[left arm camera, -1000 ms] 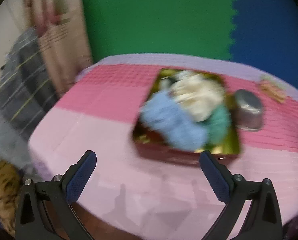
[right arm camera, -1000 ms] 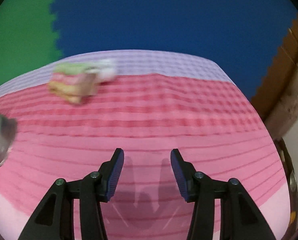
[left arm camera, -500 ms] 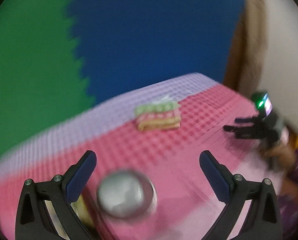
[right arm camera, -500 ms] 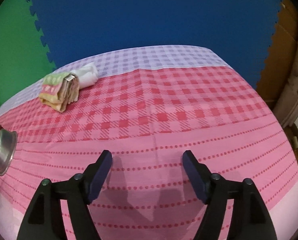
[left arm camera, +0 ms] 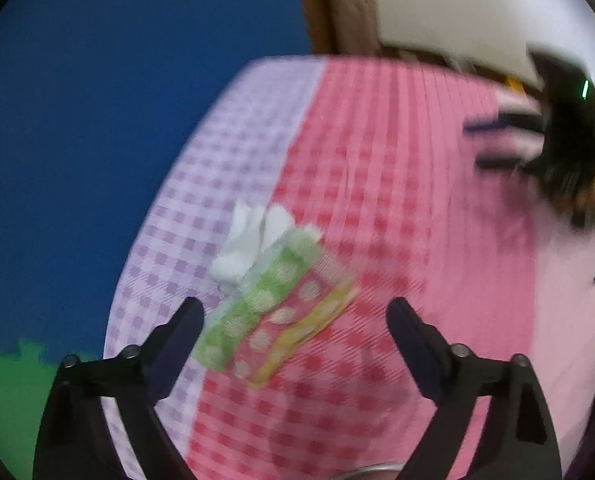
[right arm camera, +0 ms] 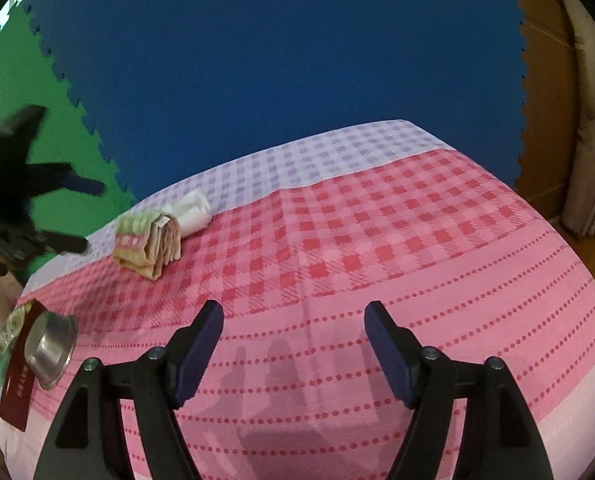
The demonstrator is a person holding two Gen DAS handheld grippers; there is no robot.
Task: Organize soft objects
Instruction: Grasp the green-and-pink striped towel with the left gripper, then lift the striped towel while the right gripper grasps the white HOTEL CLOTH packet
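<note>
A folded stack of green, pink and yellow towels [left arm camera: 273,312] lies on the checked tablecloth [left arm camera: 397,200], with a white rolled cloth [left arm camera: 249,244] against its far end. My left gripper [left arm camera: 295,320] hovers over the stack. Its jaws are closing, and the stack shows between the fingers without being touched. In the right wrist view the same towels [right arm camera: 147,240] and white roll [right arm camera: 191,210] sit at the far left, with the left gripper [right arm camera: 77,216] beside them. My right gripper [right arm camera: 293,320] stands open over bare cloth, nothing between its fingers.
A steel bowl [right arm camera: 51,350] leans against a red box [right arm camera: 17,384] holding soft items at the left table edge. Blue and green foam mats cover the wall behind. The right gripper [left arm camera: 493,142] shows blurred at the left view's upper right.
The left gripper swung from the red box, past the steel bowl, to the towel stack, rolling as it went. The right gripper's jaws widened and its view shifted a little.
</note>
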